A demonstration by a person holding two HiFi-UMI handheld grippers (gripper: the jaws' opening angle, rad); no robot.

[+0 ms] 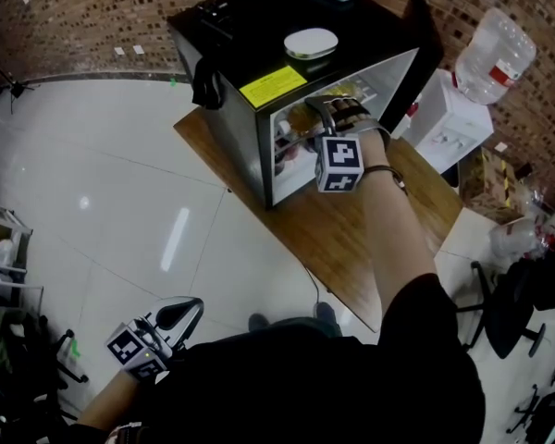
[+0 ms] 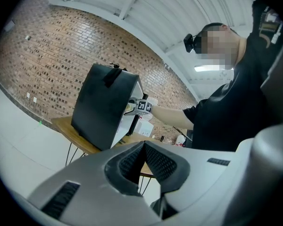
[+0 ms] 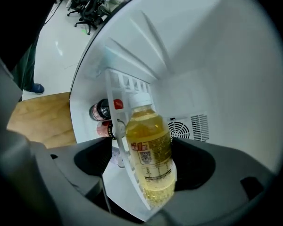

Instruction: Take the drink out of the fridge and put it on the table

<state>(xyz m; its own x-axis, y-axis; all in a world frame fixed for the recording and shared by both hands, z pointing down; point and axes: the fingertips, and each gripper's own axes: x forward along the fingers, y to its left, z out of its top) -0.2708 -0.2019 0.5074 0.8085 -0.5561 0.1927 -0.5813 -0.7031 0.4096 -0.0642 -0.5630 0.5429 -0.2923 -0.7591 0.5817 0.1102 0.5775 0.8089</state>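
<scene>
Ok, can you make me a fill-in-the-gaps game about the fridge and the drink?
The bottle between the right gripper's open jaws holds a ____ drink.
Its cap is ____.
The black fridge stands on a ____ table.
The left gripper's jaws are ____, with nothing between them.
Missing words: yellow; white; wooden; shut.
</scene>
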